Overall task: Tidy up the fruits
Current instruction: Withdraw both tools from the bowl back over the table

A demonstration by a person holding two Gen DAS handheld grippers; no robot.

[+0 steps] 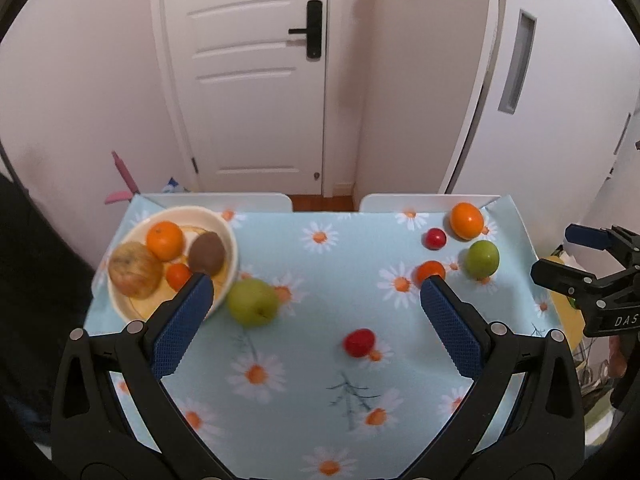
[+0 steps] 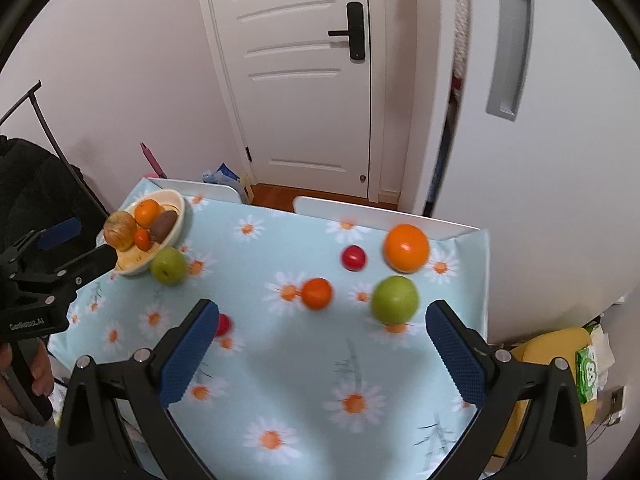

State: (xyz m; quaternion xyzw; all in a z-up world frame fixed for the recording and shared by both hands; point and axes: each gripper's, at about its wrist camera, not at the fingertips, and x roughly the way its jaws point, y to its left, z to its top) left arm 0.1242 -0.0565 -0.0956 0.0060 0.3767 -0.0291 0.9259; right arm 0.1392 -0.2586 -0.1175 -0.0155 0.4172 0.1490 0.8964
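Note:
A cream bowl (image 1: pixel 218 224) at the table's far left holds an apple (image 1: pixel 134 268), an orange (image 1: pixel 165 239), a kiwi (image 1: pixel 207 253) and a small orange. A green apple (image 1: pixel 252 302) lies just right of the bowl. A red fruit (image 1: pixel 359 342) lies mid-table. At the far right lie a large orange (image 1: pixel 466 220), a second green apple (image 1: pixel 482 259), a small orange (image 1: pixel 430 270) and a small red fruit (image 1: pixel 435 238). My left gripper (image 1: pixel 316 292) is open and empty above the table. My right gripper (image 2: pixel 322 320) is open and empty, near the right green apple (image 2: pixel 394 300).
The table has a blue daisy cloth (image 1: pixel 320 400) and two white chair backs (image 1: pixel 224 200) at its far edge. A white door (image 1: pixel 248 80) stands beyond. A yellow stool (image 2: pixel 560 344) with a green packet sits off the table's right side.

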